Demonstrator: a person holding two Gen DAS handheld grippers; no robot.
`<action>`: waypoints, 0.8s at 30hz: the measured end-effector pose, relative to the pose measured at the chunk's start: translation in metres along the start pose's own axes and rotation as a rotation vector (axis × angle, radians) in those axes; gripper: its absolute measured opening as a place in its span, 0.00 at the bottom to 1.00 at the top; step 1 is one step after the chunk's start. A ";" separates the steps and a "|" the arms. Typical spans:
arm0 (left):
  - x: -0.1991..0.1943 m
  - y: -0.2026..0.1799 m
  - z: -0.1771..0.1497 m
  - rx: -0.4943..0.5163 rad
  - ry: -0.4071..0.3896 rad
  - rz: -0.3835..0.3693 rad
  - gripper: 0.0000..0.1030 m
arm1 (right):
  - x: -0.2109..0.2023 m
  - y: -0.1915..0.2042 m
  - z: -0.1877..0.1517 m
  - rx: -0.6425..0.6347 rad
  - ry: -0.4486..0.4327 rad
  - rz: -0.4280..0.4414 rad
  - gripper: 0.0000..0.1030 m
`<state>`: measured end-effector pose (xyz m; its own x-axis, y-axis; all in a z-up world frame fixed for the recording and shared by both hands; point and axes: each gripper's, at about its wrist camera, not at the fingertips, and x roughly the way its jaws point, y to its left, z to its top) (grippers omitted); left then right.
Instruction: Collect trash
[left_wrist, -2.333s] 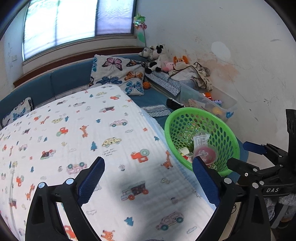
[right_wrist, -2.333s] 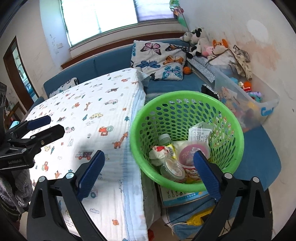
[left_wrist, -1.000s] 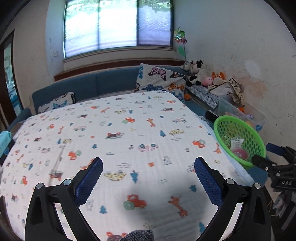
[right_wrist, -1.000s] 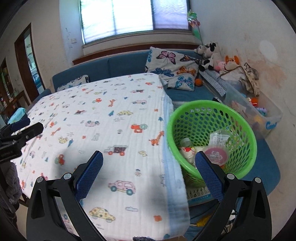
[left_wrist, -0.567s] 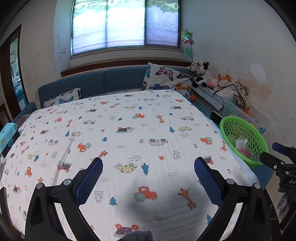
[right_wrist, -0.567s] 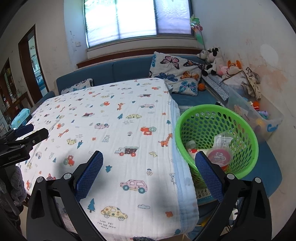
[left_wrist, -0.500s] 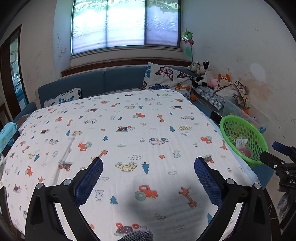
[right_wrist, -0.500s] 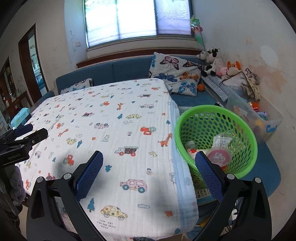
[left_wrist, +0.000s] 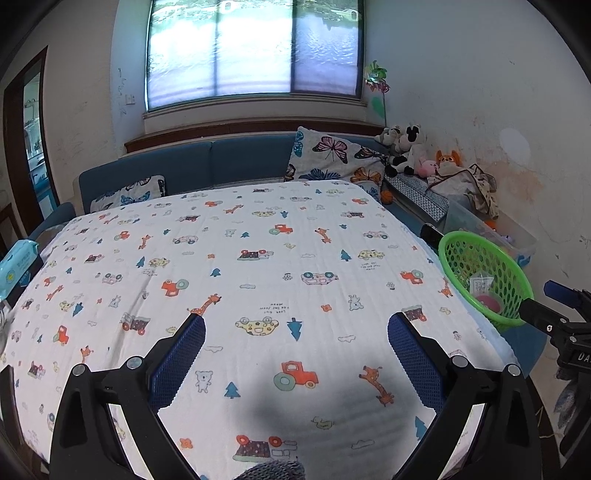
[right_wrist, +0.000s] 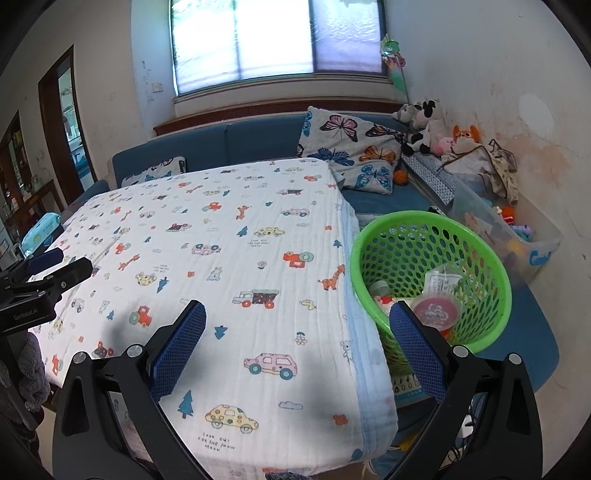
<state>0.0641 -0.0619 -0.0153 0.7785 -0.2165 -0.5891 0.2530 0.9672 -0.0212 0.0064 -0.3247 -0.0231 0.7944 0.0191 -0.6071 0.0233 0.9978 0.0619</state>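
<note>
A green mesh basket (right_wrist: 480, 258) stands on the blue sofa seat beside the table's right edge, also seen in the left wrist view as the same basket (left_wrist: 491, 262). Inside it lie a pink-lidded cup (right_wrist: 436, 310), a white packet (right_wrist: 439, 282) and other wrappers. My right gripper (right_wrist: 297, 325) is open above the table's near right corner, with nothing between its fingers. My left gripper (left_wrist: 295, 339) is open over the near middle of the printed cloth (left_wrist: 258, 258), holding nothing. Each gripper shows at the edge of the other's view.
A white cloth with cars and animals covers the table (right_wrist: 221, 240). A blue sofa (right_wrist: 236, 147) with butterfly cushions (right_wrist: 351, 151) wraps behind. Plush toys (right_wrist: 424, 125) and a clear toy bin (right_wrist: 517, 236) line the right wall. A wipes pack (left_wrist: 18, 262) lies at far left.
Both grippers have pulled back from the basket and risen a little, so more of the table shows. Over the last half second they hardly moved. Both stayed open.
</note>
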 end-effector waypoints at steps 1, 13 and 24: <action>0.000 0.000 0.000 0.000 0.000 0.001 0.93 | -0.001 0.000 0.000 0.001 -0.002 -0.001 0.96; -0.004 0.001 -0.003 -0.002 -0.002 0.000 0.93 | -0.005 0.002 0.000 0.002 -0.003 0.008 0.96; -0.006 0.002 -0.005 -0.005 -0.001 -0.002 0.93 | -0.006 0.004 0.000 0.001 -0.003 0.012 0.96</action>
<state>0.0572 -0.0583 -0.0159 0.7785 -0.2190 -0.5882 0.2522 0.9673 -0.0264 0.0013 -0.3207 -0.0195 0.7966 0.0312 -0.6037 0.0139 0.9975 0.0700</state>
